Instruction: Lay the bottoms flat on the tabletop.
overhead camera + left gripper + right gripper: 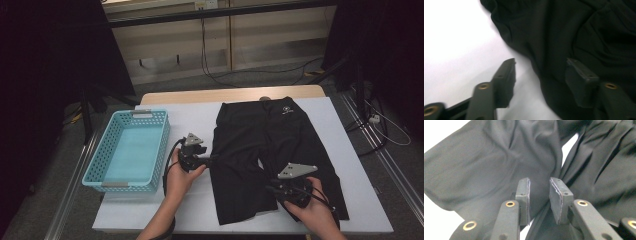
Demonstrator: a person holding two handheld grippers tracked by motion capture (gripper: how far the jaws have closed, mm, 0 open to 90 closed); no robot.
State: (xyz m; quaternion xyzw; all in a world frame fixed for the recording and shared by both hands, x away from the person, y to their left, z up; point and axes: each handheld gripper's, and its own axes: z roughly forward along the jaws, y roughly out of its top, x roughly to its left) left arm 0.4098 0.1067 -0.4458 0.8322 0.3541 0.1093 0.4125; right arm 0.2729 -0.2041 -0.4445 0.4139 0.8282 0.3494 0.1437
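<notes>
A pair of black shorts (pixel 270 135) lies flat on the white-covered table (pixel 192 117), waistband at the far side, both legs toward me. My left gripper (pixel 212 161) sits at the left edge of the left leg. In the left gripper view its jaws (pixel 541 61) stand wide apart, one over the white cover and one over the black cloth (pixel 564 30), not pressing it. My right gripper (pixel 270 187) hovers low over the shorts near the split between the legs. Its jaws (pixel 539 180) are a narrow gap apart above the fabric (pixel 486 162), with nothing pinched between the pads.
A light blue plastic basket (pixel 102 150) stands with nothing in it on the left part of the table. Cables trail from both grippers. Beyond the table's far edge are the floor, cables and a low wooden wall.
</notes>
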